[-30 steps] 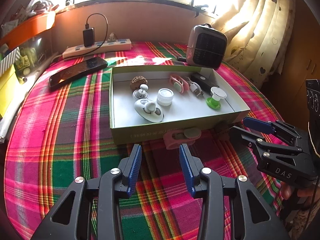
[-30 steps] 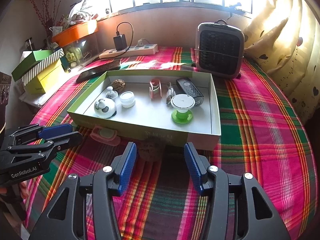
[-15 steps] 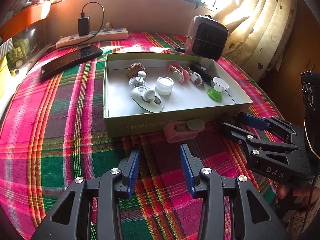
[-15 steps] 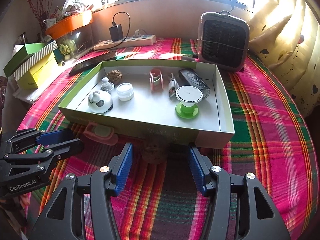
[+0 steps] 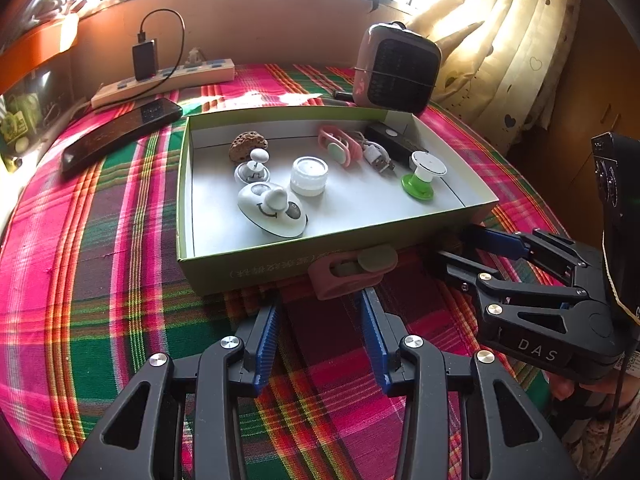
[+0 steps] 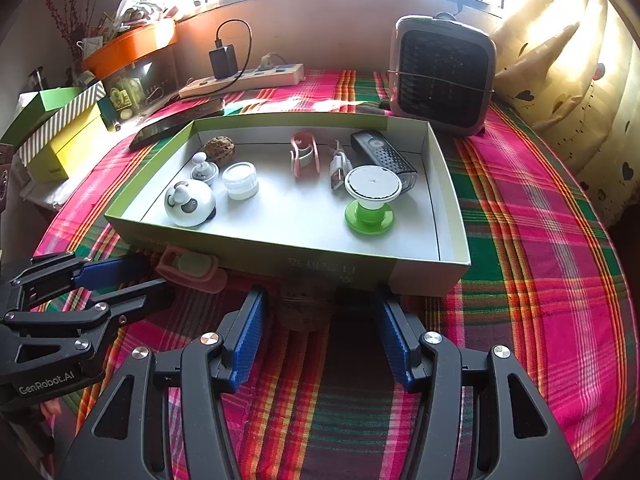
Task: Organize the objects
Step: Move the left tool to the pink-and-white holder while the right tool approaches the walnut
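Left gripper [image 5: 318,308] open, empty, just short of pink clip [image 5: 352,270] lying flat against green box [image 5: 208,268] front wall, long axis along wall. Right gripper [image 6: 322,312] open around brown walnut-like lump [image 6: 298,312], pads not touching.

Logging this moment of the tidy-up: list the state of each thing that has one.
left gripper: open, empty.
right gripper: open, brown lump between its fingers, unclamped.
pink clip: outside the box, against its front wall.
box: lidless, holding items.
charger: plugged into power strip.
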A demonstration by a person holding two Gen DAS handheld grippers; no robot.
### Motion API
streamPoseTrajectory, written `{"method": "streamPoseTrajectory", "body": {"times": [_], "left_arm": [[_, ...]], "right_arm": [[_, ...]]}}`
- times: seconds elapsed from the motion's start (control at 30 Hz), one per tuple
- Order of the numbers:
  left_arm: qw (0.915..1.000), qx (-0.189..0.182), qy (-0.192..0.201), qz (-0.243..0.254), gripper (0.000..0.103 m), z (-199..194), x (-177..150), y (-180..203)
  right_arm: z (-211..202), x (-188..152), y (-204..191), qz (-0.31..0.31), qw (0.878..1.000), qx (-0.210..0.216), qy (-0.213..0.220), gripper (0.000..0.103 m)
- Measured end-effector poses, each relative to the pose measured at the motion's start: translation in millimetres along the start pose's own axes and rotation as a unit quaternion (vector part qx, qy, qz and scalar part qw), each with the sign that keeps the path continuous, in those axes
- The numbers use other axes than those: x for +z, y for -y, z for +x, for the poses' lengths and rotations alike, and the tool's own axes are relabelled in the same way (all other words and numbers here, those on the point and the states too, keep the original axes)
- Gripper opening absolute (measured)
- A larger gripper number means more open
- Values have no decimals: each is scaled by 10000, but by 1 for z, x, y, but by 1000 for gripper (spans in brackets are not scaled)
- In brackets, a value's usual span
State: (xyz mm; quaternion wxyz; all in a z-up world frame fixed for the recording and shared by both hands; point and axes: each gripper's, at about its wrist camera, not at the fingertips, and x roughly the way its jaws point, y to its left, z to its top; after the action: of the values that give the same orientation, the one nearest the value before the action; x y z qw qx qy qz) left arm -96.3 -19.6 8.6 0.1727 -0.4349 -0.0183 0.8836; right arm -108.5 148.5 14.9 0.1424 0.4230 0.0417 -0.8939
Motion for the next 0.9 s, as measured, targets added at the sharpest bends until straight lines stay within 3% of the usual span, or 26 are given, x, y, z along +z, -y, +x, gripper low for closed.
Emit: {"method": "streamPoseTrajectory", "body": {"times": [0.07, 0.4, 0.9], "left_arm": [[10000, -2, -3, 26, 38, 0, 0, 1], [9999, -41, -19, 159, 38, 6, 6, 8], [9984, -381, -121, 392, 38, 4, -2, 27]], "right_arm": [[-1, 0, 0, 9, 10000, 13, 13, 55], [-3, -2, 0, -41, 10000, 84, 33, 32], [-10, -9, 10, 43, 10000, 46, 40, 32]]}}
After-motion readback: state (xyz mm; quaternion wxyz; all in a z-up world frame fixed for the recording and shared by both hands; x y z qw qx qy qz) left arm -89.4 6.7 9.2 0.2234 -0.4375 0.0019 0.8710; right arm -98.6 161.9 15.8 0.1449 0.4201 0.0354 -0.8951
